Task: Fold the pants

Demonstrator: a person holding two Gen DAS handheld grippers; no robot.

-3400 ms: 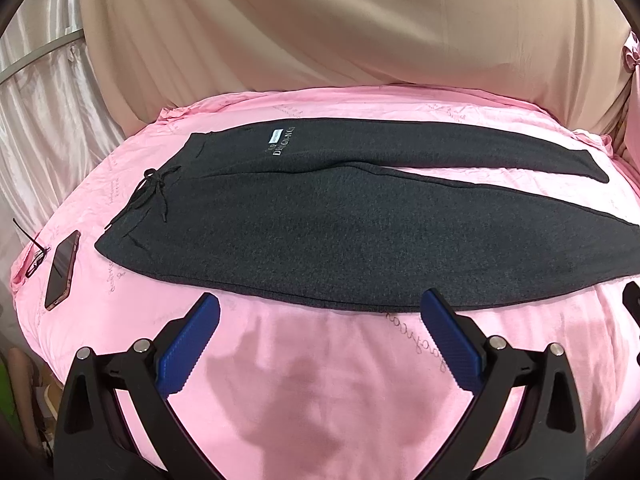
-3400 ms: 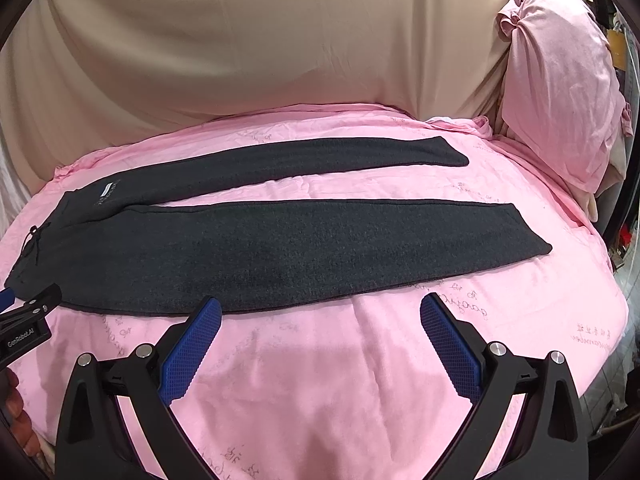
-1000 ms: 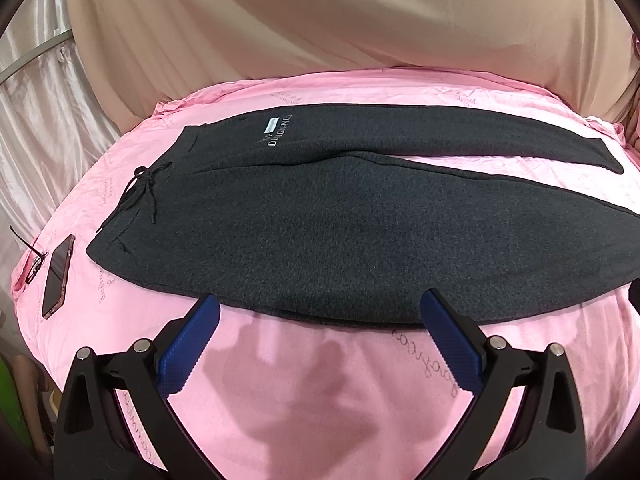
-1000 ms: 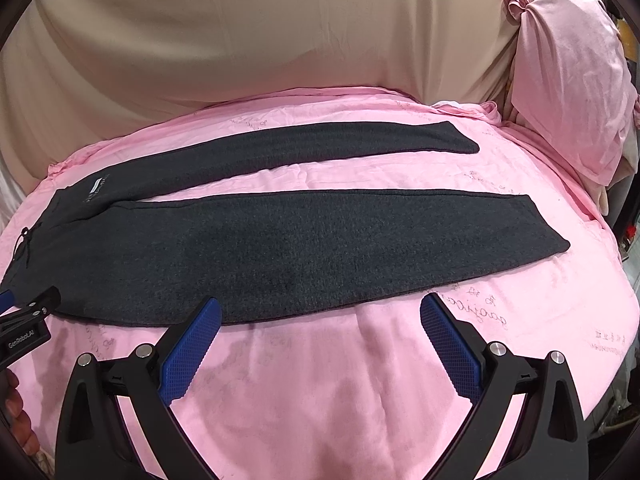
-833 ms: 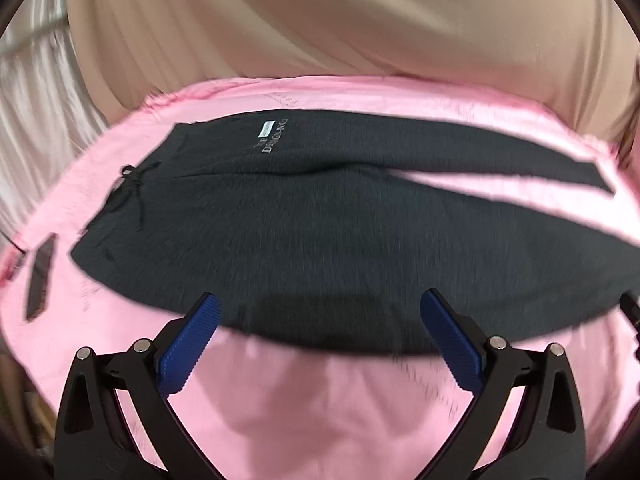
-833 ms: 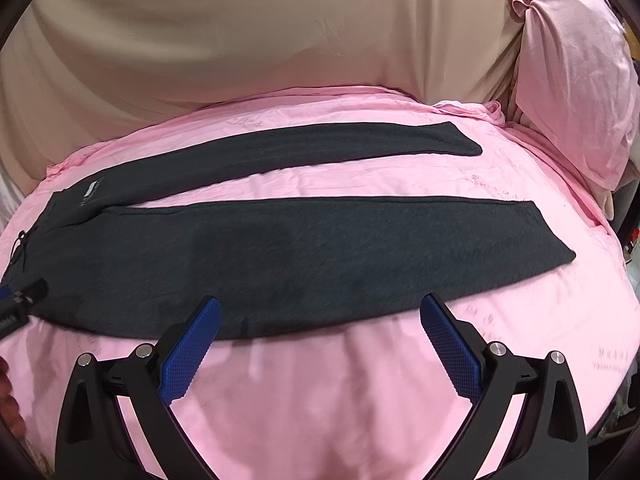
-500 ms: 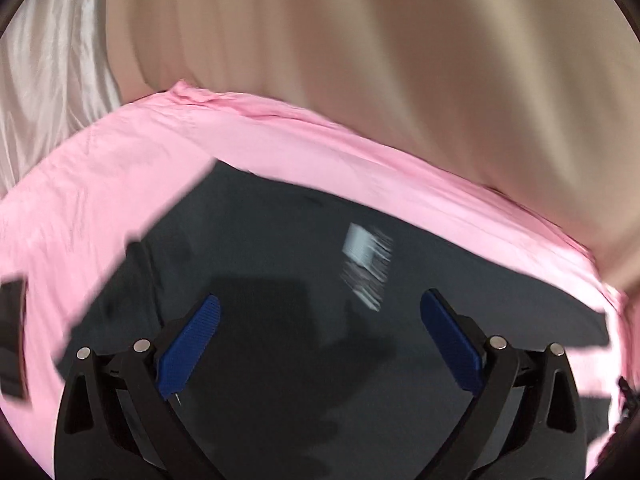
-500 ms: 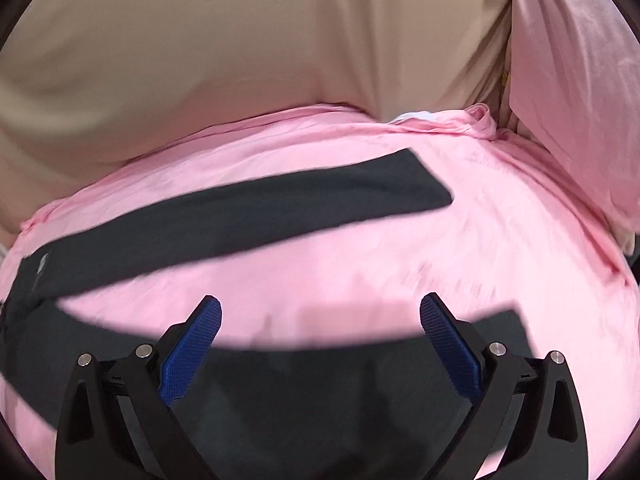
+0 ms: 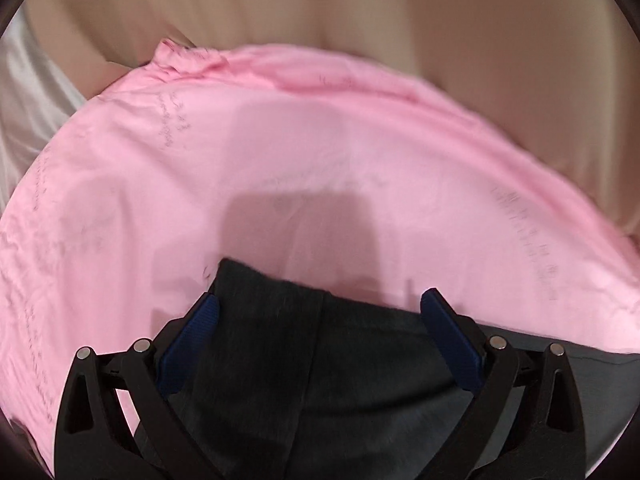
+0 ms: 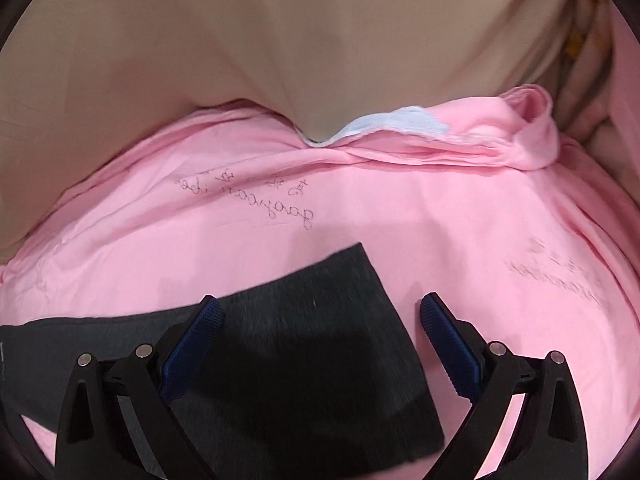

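Left gripper (image 9: 318, 320) spread wide, grasping nothing — poised over waistband corner of dark grey pants (image 9: 280, 360). Right gripper (image 10: 318, 320) equally wide, empty, above cuff end of pants (image 10: 320, 340) leg. Pants flat on pink bedsheet (image 10: 440, 220); beige drape (image 10: 280, 40) beyond pants, white fabric patch (image 10: 400, 120) at sheet's far edge.

Both views are motion-blurred — the pants (image 9: 360, 380) run off the bottom edge, their lower part behind the tongs' arms
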